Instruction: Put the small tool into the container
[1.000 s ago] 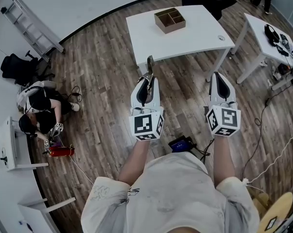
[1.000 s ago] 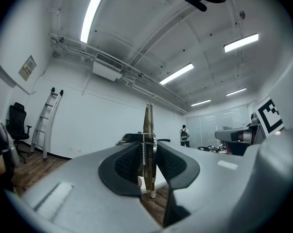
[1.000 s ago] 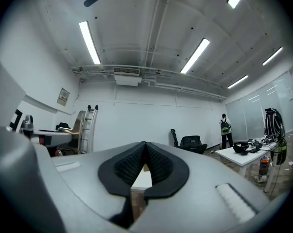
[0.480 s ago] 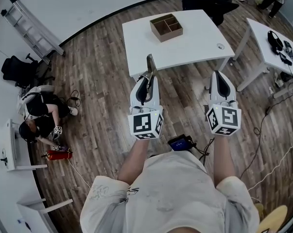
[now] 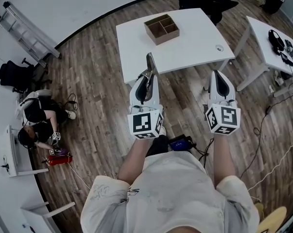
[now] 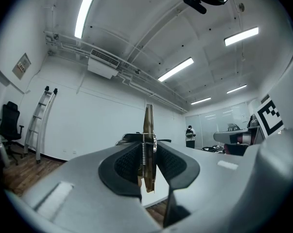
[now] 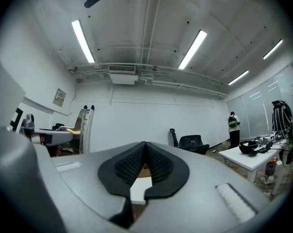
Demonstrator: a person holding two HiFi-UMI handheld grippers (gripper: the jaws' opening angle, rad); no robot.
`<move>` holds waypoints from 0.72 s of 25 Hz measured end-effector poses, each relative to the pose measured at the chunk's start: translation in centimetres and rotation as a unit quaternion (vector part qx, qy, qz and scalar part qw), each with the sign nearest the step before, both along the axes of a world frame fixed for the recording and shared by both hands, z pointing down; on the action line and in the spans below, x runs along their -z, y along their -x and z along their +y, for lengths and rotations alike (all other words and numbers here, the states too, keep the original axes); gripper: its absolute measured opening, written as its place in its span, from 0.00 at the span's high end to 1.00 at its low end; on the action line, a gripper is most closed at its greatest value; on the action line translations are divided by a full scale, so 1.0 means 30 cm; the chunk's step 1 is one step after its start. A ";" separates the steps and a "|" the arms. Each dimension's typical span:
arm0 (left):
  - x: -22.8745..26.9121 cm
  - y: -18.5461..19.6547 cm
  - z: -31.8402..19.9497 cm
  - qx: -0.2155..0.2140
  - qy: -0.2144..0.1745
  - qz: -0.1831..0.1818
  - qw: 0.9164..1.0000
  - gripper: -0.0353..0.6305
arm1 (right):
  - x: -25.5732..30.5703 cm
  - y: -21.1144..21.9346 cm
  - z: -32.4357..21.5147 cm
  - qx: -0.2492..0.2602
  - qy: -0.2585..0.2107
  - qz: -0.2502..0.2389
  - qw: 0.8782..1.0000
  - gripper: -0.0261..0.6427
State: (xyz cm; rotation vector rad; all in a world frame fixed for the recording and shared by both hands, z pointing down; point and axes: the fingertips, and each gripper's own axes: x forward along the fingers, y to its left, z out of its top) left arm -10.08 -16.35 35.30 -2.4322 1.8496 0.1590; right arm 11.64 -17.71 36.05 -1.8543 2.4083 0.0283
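Metallic flat small tool point(image 6: 147, 130), divided wooden container point(image 5: 162, 28)

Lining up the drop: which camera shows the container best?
Head view: the wooden container sits whole on the white table, its compartments visible from above. The right gripper view catches only a brown sliver past its jaws; the left gripper view shows none of it.

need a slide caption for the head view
Left claw grips the small tool, right claw shut and empty, both facing the white table with the wooden box on it
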 end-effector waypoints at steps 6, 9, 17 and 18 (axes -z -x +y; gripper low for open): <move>-0.018 -0.027 -0.029 -0.014 0.003 0.002 1.000 0.79 | -0.004 -0.013 -0.019 -0.010 0.001 0.003 1.000 0.95; -0.016 -0.029 -0.047 -0.019 0.004 0.002 1.000 0.79 | 0.003 -0.008 -0.032 -0.013 -0.001 0.001 1.000 0.95; -0.023 -0.030 -0.078 -0.029 0.009 0.007 1.000 0.79 | 0.003 0.006 -0.055 -0.016 0.003 0.007 1.000 0.95; -0.024 -0.031 -0.081 -0.030 0.009 0.008 0.999 0.79 | 0.003 0.007 -0.059 -0.017 0.003 0.008 1.000 0.95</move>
